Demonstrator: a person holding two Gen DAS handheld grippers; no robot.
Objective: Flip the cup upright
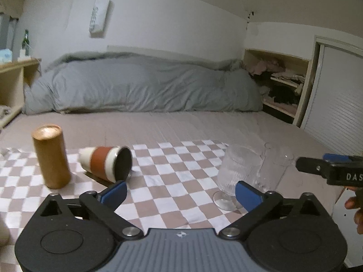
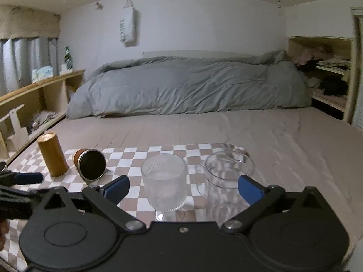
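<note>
A cream cup with a rust-red band (image 1: 106, 163) lies on its side on the checkered cloth (image 1: 172, 172), its dark mouth facing front right. It also shows in the right wrist view (image 2: 89, 164). My left gripper (image 1: 180, 195) is open and empty, just in front of the cup. My right gripper (image 2: 183, 189) is open and empty, close before a ribbed stemmed glass (image 2: 164, 181) and a clear glass mug (image 2: 226, 176). The right gripper's fingers (image 1: 317, 165) enter the left wrist view at the right edge.
A tall golden cylinder (image 1: 51, 156) stands upright just left of the lying cup. The ribbed glass (image 1: 238, 172) and the clear mug (image 1: 275, 165) stand right of it. A grey duvet (image 1: 140, 86) lies at the back of the bed. Wooden shelves flank both sides.
</note>
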